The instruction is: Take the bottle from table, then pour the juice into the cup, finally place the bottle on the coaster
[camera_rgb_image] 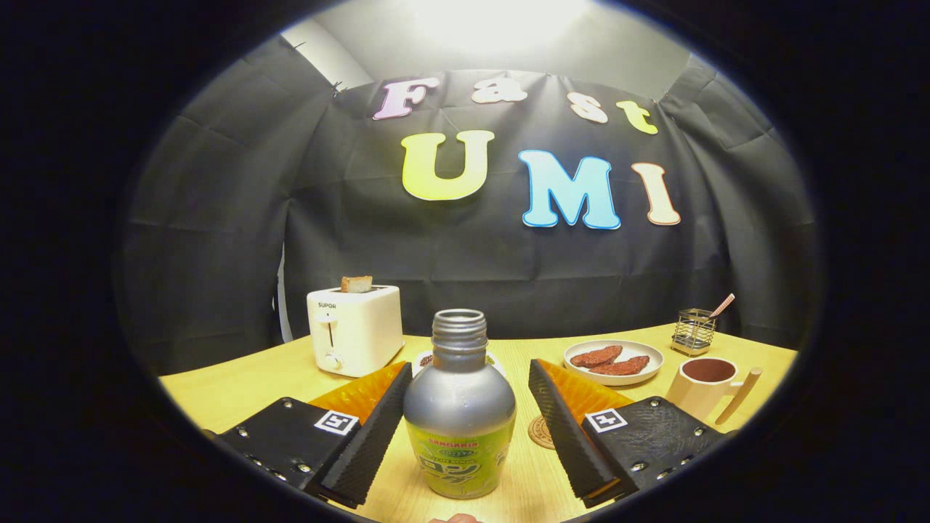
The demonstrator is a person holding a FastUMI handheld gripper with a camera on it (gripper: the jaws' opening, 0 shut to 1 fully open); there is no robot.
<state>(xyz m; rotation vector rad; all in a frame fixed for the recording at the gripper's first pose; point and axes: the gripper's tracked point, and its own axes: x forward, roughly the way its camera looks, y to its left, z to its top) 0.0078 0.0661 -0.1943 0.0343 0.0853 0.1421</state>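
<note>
1. I am holding the hand-held gripper [465, 428] spread open, with the bottle [459, 414] standing upright on the tabletop [240, 388] between its two fingers. The left finger seems just about touching the bottle's side; the right finger is clearly apart from it.
2. The bottle's cap is off and its mouth is facing up.
3. Step in hand, as I am judging it: taking the bottle. Nothing is being gripped yet.
4. The cup [708, 385] is sitting ahead and to the right, beyond the right finger; the coaster [541, 432] is peeking out just ahead of that finger, near the bottle.
5. Next move is calling for closing both fingers squarely on the body, then lifting straight, keeping it upright to avoid spilling.
</note>
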